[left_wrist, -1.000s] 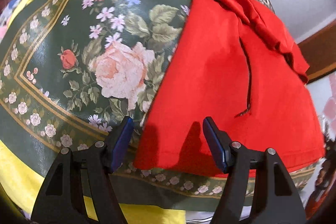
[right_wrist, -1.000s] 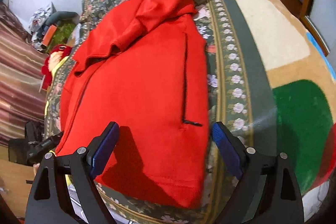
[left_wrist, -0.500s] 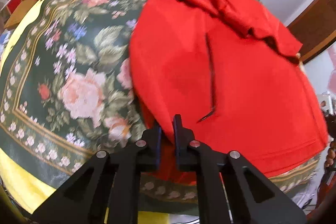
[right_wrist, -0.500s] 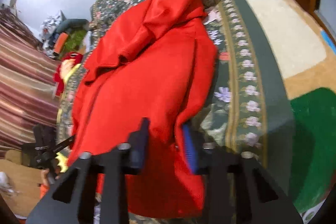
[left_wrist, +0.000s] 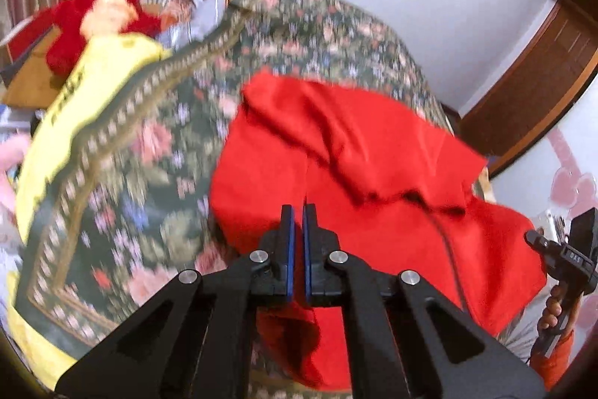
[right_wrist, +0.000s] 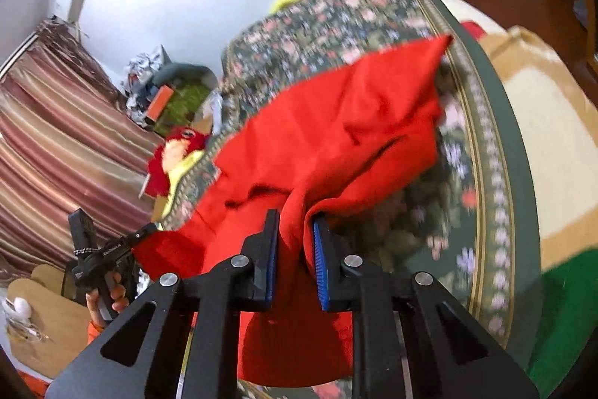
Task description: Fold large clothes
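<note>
lifting the near hem of the red garment [left_wrist: 373, 152] is the step in hand, judging by how the cloth hangs from both grippers. the left hand-held gripper [left_wrist: 298, 242] is clenched almost flat on a thin edge of the red fabric, which drops away below its jaws; its jaws have just been closing, with the cloth between them. the right hand-held gripper [right_wrist: 295, 249] is pinched on a thicker bunch of the same garment [right_wrist: 336, 144], a fold of red standing up between its blue pads [right_wrist: 320, 272]; its jaws too have just been closing on that fabric.

ahead of both grippers the rest of the garment lies on the floral bedspread [left_wrist: 149, 174], with one sleeve or flap already laid across the body, farther from the jaws. the near part is raised off the bed and sags between the two grips.

as a judgement, the fold is somewhere in its middle: a side part looks turned in, the bottom edge is caught at two points, and what is left is to carry that edge forward over the far part, lay it down flat, let go and smooth it. whether further folds are needed after that i cannot tell. both views are blurred, so fine creases are not readable.
</note>
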Action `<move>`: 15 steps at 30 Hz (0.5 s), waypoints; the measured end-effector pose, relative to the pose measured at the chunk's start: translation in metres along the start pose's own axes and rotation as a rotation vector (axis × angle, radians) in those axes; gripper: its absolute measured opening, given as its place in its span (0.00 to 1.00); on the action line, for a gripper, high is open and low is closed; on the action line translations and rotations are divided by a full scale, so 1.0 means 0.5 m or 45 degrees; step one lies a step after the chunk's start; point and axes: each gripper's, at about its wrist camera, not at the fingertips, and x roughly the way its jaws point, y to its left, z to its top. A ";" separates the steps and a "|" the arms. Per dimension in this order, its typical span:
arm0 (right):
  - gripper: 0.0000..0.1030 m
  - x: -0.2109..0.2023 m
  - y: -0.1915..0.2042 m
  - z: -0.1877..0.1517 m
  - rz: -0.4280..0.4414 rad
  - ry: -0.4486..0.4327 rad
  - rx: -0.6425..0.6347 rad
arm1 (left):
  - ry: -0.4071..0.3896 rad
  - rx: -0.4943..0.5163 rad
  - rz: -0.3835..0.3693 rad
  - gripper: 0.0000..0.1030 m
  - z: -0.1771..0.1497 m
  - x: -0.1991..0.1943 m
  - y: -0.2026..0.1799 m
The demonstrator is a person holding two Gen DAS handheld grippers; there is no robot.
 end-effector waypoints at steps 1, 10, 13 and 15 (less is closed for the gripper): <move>0.14 0.000 0.002 0.008 0.005 -0.015 -0.005 | -0.022 -0.002 -0.004 0.02 0.016 -0.002 0.000; 0.14 0.022 -0.010 0.122 -0.060 -0.145 -0.031 | -0.280 0.015 0.038 0.00 0.196 -0.030 -0.020; 0.14 0.042 -0.027 0.168 -0.092 -0.171 -0.012 | -0.351 0.036 0.099 0.00 0.267 -0.015 -0.027; 0.14 0.063 -0.039 0.196 -0.128 -0.172 -0.007 | -0.360 0.050 0.124 0.00 0.301 0.005 -0.029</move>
